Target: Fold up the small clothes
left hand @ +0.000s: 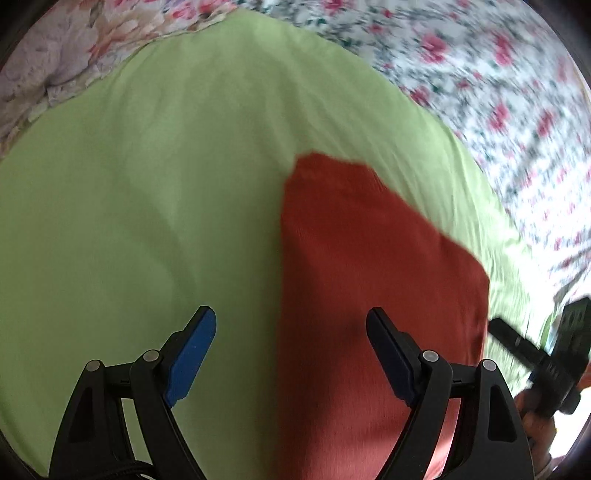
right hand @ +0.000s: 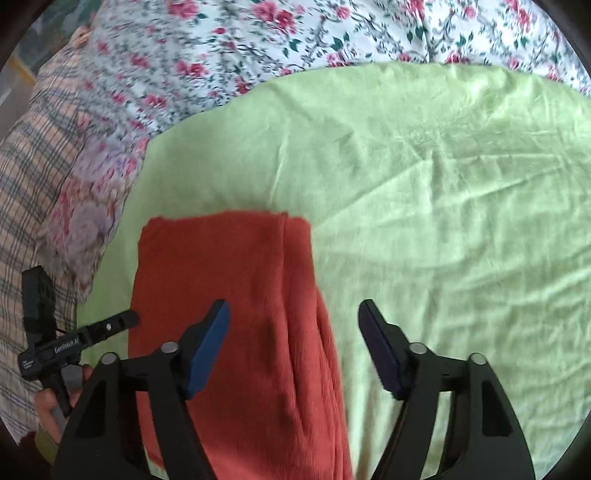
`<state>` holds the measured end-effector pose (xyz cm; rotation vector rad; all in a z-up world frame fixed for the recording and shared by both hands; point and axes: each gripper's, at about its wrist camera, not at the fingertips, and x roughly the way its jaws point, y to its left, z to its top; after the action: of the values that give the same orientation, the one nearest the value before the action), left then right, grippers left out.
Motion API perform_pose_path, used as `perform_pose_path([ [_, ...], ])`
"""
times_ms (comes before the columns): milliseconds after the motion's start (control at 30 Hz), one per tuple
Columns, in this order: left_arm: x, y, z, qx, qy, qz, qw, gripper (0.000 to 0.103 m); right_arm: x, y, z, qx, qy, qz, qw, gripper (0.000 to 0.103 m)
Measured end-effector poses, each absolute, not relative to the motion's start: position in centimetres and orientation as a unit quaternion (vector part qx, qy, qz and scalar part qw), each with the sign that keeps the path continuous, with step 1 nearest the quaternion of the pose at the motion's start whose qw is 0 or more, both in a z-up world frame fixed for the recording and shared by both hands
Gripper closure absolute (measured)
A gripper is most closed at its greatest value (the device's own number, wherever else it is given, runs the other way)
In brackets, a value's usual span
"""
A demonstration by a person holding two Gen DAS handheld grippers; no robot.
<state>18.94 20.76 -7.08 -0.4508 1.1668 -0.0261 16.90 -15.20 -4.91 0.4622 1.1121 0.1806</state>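
Both grippers, left (left hand: 291, 332) and right (right hand: 293, 325), hover with jaws apart, holding nothing. Between them at lower centre lies the folded red garment (right hand: 236, 295) on a green sheet (right hand: 443, 184); flowered bedding (right hand: 295, 33) fills the top.

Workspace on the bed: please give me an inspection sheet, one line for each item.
Surface: light green sheet, wrinkled, spread over floral bedding.
Job's things: red garment, folded flat into a long strip on the sheet.
Clutter: nothing seen.
Grippers: left gripper and right gripper, both open, over the garment's edges, holding nothing.
Cables: black cord under the left gripper.
Surroundings: checked cloth at the side.
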Motion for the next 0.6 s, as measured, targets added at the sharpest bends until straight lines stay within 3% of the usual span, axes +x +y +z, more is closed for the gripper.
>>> perform_pose_path([
  [67, 20.5, 21.3, -7.9, -0.216, 0.551, -0.007, 0.806, 0.020, 18.0, -15.0, -5.6, 0.220, 0.527, 0.090, 0.816, 0.043],
  [100, 21.5, 21.6, -8.3, -0.219, 0.551, -0.003, 0.805, 0.021, 18.4, -14.8, -6.1, 0.219, 0.531, 0.093, 0.813, 0.054],
  [133, 22.0, 21.7, -8.3, -0.221, 0.547, -0.002, 0.807, 0.025, 18.8, -14.8, -6.3, 0.218, 0.534, 0.097, 0.811, 0.078],
  [233, 23.6, 21.5, -7.8, -0.207, 0.533, -0.004, 0.820, 0.048, 19.7, -13.9, -6.0, 0.193, 0.529, 0.109, 0.820, 0.093],
  [367, 24.8, 20.7, -7.6, -0.177, 0.533, 0.011, 0.827, 0.065, 20.4, -13.3, -6.4, 0.169, 0.533, 0.102, 0.823, 0.093],
  [467, 25.6, 20.0, -7.3, -0.149, 0.537, 0.023, 0.830, 0.066, 20.8, -13.9, -7.6, 0.191, 0.542, 0.097, 0.813, 0.089],
  [533, 24.9, 20.0, -6.7, -0.144, 0.532, 0.025, 0.834, 0.066, 20.7, -14.7, -7.3, 0.211, 0.545, 0.089, 0.806, 0.077],
  [600, 24.4, 19.8, -5.6, -0.143, 0.523, 0.024, 0.840, 0.065, 20.0, -15.5, -6.5, 0.229, 0.539, 0.084, 0.806, 0.077],
])
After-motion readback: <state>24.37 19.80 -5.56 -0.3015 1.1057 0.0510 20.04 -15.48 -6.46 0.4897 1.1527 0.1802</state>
